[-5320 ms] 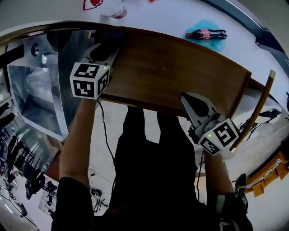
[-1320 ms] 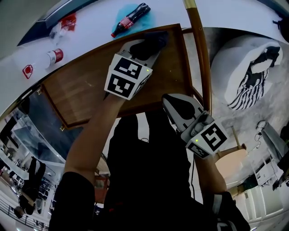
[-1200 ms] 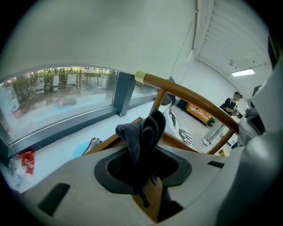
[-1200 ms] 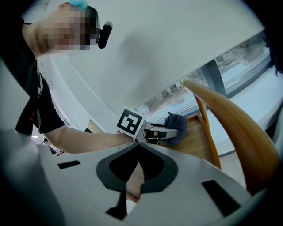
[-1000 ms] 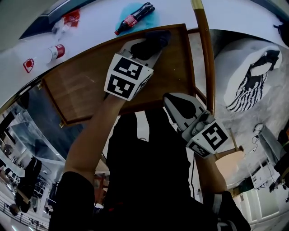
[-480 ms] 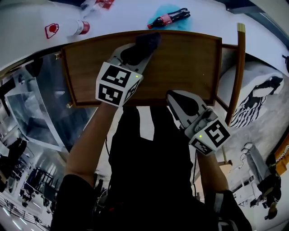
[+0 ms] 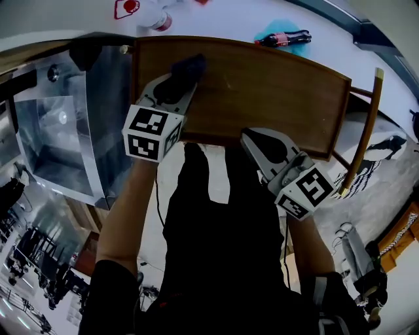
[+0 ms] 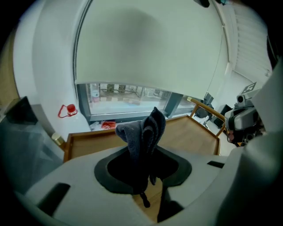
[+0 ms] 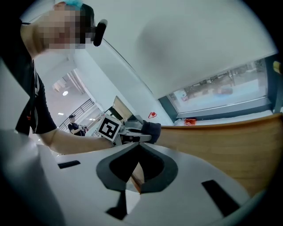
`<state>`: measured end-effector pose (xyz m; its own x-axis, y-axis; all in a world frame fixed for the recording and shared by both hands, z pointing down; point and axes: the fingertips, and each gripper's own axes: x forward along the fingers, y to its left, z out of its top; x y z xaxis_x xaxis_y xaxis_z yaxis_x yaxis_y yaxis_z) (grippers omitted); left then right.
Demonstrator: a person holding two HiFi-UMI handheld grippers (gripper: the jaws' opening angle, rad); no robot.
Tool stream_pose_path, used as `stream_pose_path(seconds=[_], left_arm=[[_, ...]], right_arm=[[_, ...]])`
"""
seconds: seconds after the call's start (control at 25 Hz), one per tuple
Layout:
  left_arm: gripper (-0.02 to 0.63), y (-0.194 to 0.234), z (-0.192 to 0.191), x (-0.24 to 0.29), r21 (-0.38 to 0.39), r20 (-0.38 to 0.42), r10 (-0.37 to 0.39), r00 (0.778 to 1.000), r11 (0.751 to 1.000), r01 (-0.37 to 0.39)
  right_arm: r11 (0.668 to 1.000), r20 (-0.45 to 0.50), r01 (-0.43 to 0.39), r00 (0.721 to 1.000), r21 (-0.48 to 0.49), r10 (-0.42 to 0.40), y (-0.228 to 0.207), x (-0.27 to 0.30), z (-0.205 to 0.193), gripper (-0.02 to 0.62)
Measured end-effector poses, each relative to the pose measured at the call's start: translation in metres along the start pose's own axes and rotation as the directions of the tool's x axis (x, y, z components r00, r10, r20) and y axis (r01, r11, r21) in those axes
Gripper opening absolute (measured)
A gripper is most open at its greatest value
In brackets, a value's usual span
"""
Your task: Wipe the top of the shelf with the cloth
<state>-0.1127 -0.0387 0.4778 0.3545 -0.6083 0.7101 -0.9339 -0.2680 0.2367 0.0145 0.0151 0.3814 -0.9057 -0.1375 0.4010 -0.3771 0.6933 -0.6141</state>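
Observation:
The brown wooden shelf top (image 7: 262, 85) spans the middle of the head view. A dark grey cloth (image 7: 188, 65) rests on its far left part, bunched in my left gripper (image 7: 181, 78), which is shut on it. In the left gripper view the cloth (image 8: 143, 132) stands up between the jaws above the shelf top (image 8: 194, 132). My right gripper (image 7: 252, 137) hovers at the shelf's near edge, shut and holding nothing. The right gripper view shows its jaws (image 9: 138, 146) closed, with the left gripper and cloth (image 9: 152, 130) beyond them.
A cola bottle (image 7: 288, 38) lies on a teal patch on the white sill behind the shelf. A white bottle (image 7: 156, 16) stands at the far left. A glass case (image 7: 52, 124) is left of the shelf, and a wooden rail (image 7: 363, 131) is to its right.
The left gripper has swept the cloth leftward along the shelf's far edge, from the right corner to the left part. The right gripper has stayed at the near edge.

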Motion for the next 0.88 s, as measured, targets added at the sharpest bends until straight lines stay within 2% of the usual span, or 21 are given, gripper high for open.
stream_pose_path(seconds=[0.28, 0.48, 0.88], left_arm=[[0.139, 0.053, -0.041, -0.047, -0.051, -0.013, 0.072, 0.997, 0.996, -0.072], [0.140, 0.080, -0.054, -0.069, -0.057, -0.021, 0.105, 0.994, 0.993, -0.106], [0.138, 0.101, -0.072, -0.074, -0.064, -0.059, 0.077, 0.995, 0.995, -0.081]], right_arm=[[0.998, -0.066, -0.049, 0.997, -0.039, 0.046, 0.038, 0.047, -0.006, 0.004], [0.996, -0.095, -0.072, 0.993, -0.057, 0.067, 0.058, 0.072, -0.008, 0.005], [0.995, -0.124, -0.090, 0.989, -0.049, 0.083, 0.077, 0.102, -0.013, 0.004]])
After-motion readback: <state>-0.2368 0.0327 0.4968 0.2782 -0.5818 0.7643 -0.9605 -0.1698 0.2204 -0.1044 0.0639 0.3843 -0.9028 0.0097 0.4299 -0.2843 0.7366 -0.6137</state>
